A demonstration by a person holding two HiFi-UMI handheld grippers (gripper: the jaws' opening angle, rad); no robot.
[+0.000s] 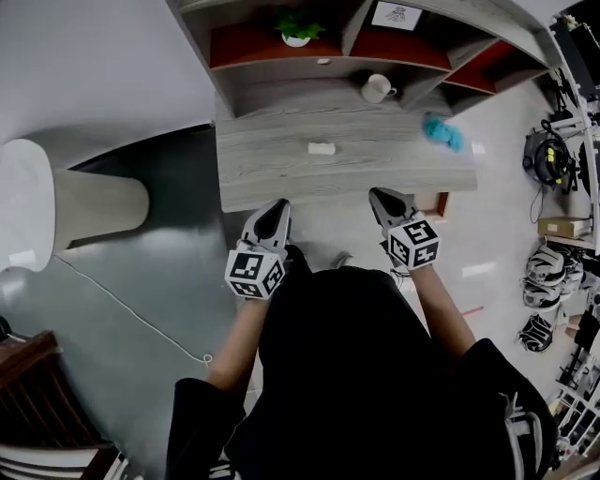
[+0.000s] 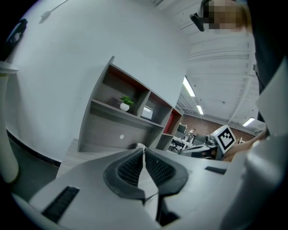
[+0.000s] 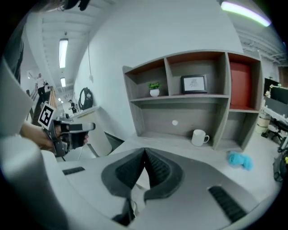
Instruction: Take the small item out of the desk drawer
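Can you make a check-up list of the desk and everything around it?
Surface: grey wooden desk, with a shelf unit at its back.
Job's things: small white block lies on the desktop; a drawer seems to stick out under the right front edge.
Clutter: white mug, blue cloth, potted plant, picture frame.
Grippers: left hand-held gripper and right hand-held gripper are both shut and empty.
Cables: white cable on the floor.
Surroundings: gear on the floor at right.
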